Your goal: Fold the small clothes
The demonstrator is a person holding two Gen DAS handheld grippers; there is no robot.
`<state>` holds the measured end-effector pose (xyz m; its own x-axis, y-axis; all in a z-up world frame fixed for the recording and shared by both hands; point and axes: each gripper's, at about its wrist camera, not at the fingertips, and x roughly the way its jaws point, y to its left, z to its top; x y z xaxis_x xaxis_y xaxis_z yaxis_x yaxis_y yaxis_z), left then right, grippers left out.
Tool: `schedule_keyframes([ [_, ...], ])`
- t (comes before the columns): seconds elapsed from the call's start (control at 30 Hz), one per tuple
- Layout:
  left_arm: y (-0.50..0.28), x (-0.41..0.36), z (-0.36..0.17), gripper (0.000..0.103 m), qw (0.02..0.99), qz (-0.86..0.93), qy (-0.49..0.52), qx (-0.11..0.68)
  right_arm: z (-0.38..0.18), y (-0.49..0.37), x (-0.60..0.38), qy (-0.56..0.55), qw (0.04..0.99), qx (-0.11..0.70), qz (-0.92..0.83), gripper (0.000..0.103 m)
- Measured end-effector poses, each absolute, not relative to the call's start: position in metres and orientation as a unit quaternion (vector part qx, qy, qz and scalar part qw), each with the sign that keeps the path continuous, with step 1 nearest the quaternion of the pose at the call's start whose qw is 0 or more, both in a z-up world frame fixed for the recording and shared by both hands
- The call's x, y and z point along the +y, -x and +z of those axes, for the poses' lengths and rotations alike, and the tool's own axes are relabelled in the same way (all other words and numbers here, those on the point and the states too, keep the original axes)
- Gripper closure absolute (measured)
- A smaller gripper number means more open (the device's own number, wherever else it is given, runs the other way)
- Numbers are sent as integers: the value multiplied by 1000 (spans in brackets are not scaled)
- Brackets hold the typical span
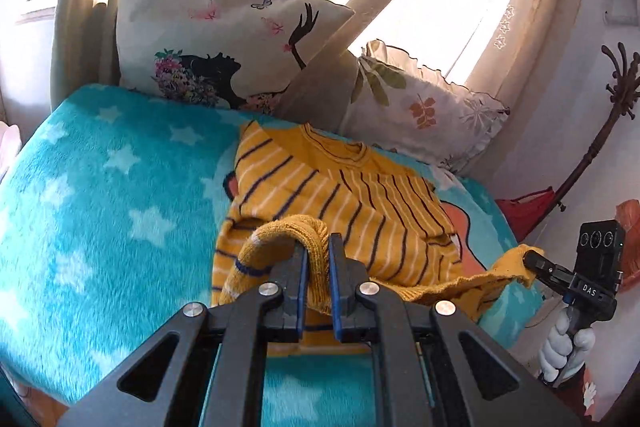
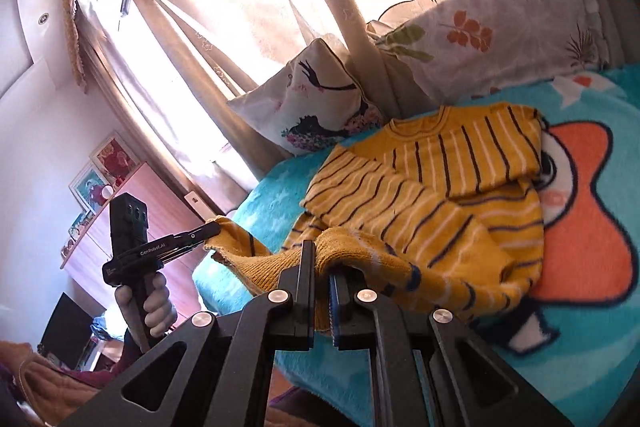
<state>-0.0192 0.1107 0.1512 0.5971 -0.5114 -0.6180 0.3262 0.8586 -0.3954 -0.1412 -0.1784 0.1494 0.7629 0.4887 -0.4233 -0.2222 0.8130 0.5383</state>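
Note:
A small yellow sweater (image 1: pixel 352 195) with dark and white stripes lies on a turquoise star blanket (image 1: pixel 100 195), its sleeves folded across its body. My left gripper (image 1: pixel 318 247) is shut on the sweater's ribbed bottom hem at one corner and holds it lifted. My right gripper (image 2: pixel 320 263) is shut on the hem at the other corner. Each gripper shows in the other's view: the right one (image 1: pixel 532 261) at the hem's right end, the left one (image 2: pixel 212 229) at its left end. The sweater (image 2: pixel 432 195) hem hangs stretched between them above the blanket (image 2: pixel 580 367).
Two pillows lean against the curtained window: a butterfly-print one (image 1: pixel 224 43) and a leaf-print one (image 1: pixel 424 107). A wooden coat stand (image 1: pixel 608 115) stands to the right of the bed. A pink cabinet (image 2: pixel 120 211) with pictures is at the left.

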Motion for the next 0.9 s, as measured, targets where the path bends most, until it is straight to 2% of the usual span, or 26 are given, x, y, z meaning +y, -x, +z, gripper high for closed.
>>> schedule_keyframes([
  [0.3,-132,54,113,94,863,-170,102,465,121,-7,-215,-221,907,344,98,96],
  [0.47,-173,51,80,93,832,-161,140,513,87,-50,-242,-255,888,378,60,96],
  [0.6,-186,56,73,93,819,-183,168,518,71,-68,-254,-273,878,390,42,96],
  [0.7,-185,65,76,82,813,-207,199,507,64,-76,-265,-303,869,389,42,95],
  [0.77,-184,74,80,62,816,-211,215,494,58,-83,-274,-334,856,394,36,94],
  [0.9,-182,89,87,58,819,-206,222,487,49,-95,-286,-361,841,403,21,91],
])
